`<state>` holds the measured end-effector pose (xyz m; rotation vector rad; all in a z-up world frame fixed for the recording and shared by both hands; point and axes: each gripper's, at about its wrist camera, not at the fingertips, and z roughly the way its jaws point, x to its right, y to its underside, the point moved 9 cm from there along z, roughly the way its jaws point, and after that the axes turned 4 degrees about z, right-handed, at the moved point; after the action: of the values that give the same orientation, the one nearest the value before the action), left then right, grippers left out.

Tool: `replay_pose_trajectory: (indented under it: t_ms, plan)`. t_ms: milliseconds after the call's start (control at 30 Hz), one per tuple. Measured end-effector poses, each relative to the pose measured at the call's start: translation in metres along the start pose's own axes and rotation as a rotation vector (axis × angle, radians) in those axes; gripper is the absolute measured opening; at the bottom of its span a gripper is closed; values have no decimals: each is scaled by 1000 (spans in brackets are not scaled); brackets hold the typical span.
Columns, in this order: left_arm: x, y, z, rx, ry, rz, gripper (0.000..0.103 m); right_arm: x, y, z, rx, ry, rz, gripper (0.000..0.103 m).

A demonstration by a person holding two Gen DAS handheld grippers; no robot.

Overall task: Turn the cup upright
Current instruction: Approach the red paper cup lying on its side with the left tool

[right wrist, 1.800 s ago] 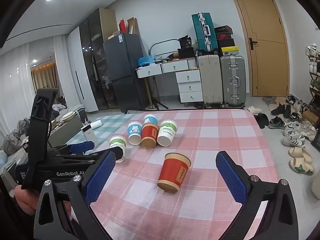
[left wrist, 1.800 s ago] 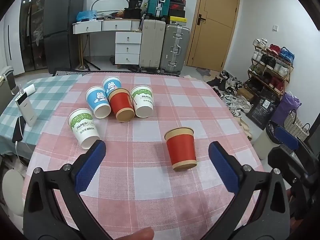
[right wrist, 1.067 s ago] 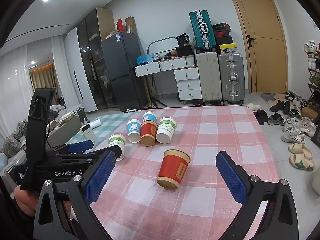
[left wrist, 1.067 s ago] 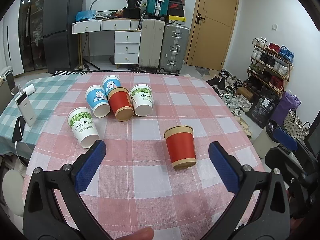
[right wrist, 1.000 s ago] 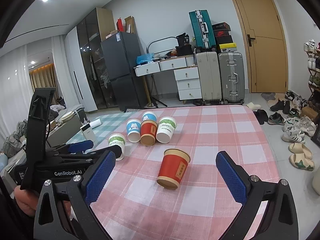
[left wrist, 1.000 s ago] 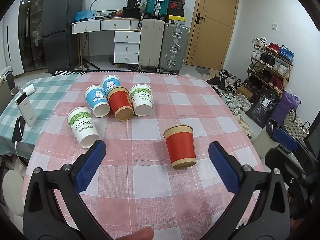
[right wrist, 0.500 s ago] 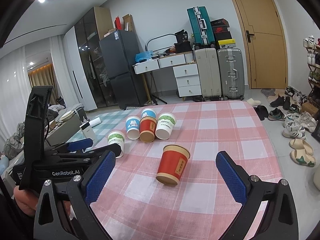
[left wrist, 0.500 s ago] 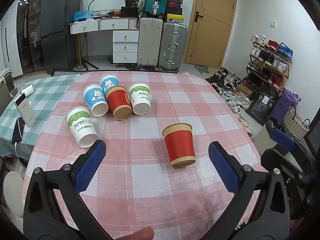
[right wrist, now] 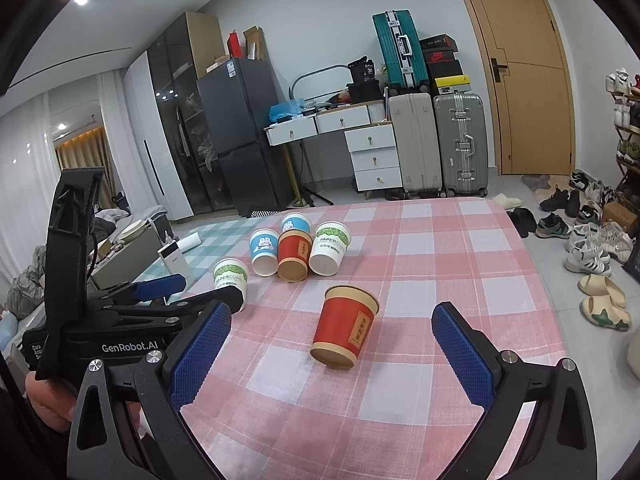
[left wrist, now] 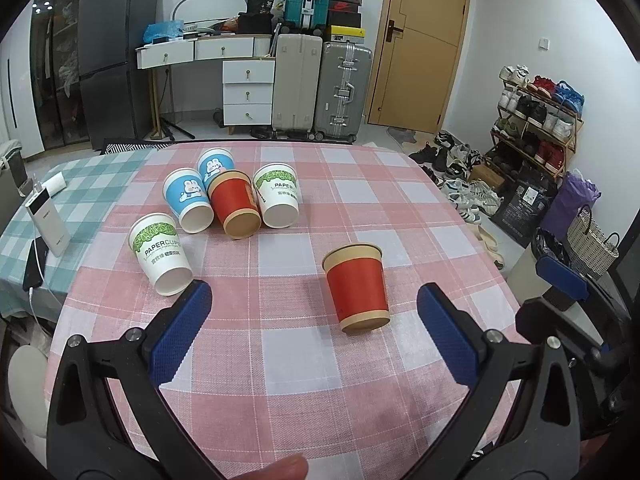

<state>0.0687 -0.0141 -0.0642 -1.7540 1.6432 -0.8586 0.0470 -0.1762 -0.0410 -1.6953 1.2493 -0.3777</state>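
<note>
A red paper cup [left wrist: 357, 286] with tan bands lies tipped on the pink checked tablecloth [left wrist: 280, 360], its narrower base end facing me. My left gripper [left wrist: 312, 300] is open, and the cup sits just beyond its blue pads [left wrist: 180, 332], right of centre. In the right wrist view the same cup [right wrist: 344, 326] lies just ahead of my open right gripper [right wrist: 332, 316], between its pads but not touched. The left gripper [right wrist: 188, 290] also shows there at the left, held by a hand [right wrist: 48, 404].
Several more paper cups are tipped over at the far left of the table: a white-green one [left wrist: 162, 254], two blue ones [left wrist: 188, 200], a red one [left wrist: 234, 210] and another white-green one [left wrist: 278, 196]. A power bank [left wrist: 46, 220] stands on the teal cloth. Shoes and a rack line the right wall.
Both grippers have drifted slightly, so the cups sit a little differently in view. The red cup has not moved on the table. Both grippers stay open.
</note>
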Motion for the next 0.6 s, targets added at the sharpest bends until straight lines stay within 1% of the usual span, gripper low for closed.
replay_pose_trajectory:
  t_ms: [600]
  plan:
    - [1, 3, 4, -8, 0, 3, 103, 3, 2, 2, -2, 0, 9, 102]
